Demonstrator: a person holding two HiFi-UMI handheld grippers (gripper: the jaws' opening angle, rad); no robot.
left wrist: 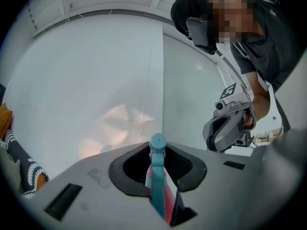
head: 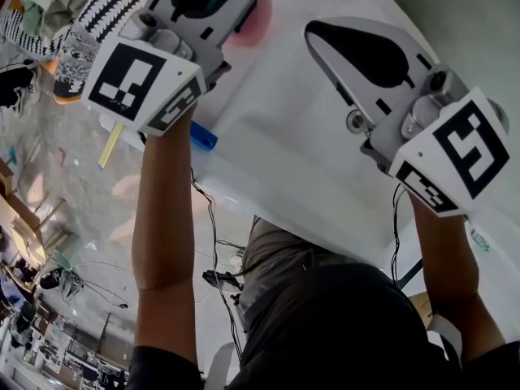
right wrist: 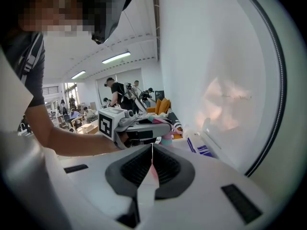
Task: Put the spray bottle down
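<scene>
The left gripper (left wrist: 159, 151) is gripping the spray bottle (left wrist: 157, 171) tight between its jaws, the right gripper (right wrist: 152, 152) is hanging shut and empty, and the put-down is evidently awaiting a lowering onto the white surface (head: 301, 136) ahead.

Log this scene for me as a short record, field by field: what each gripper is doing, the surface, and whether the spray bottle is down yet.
left gripper: shut on the spray bottle, teal head, pink body
right gripper: fingers together, apart from the bottle
surface: white table
bottle status: gripped, not yet released; contact with the table can't be told
nearby: small blue object at the table edge; patterned cloth at the far left
</scene>
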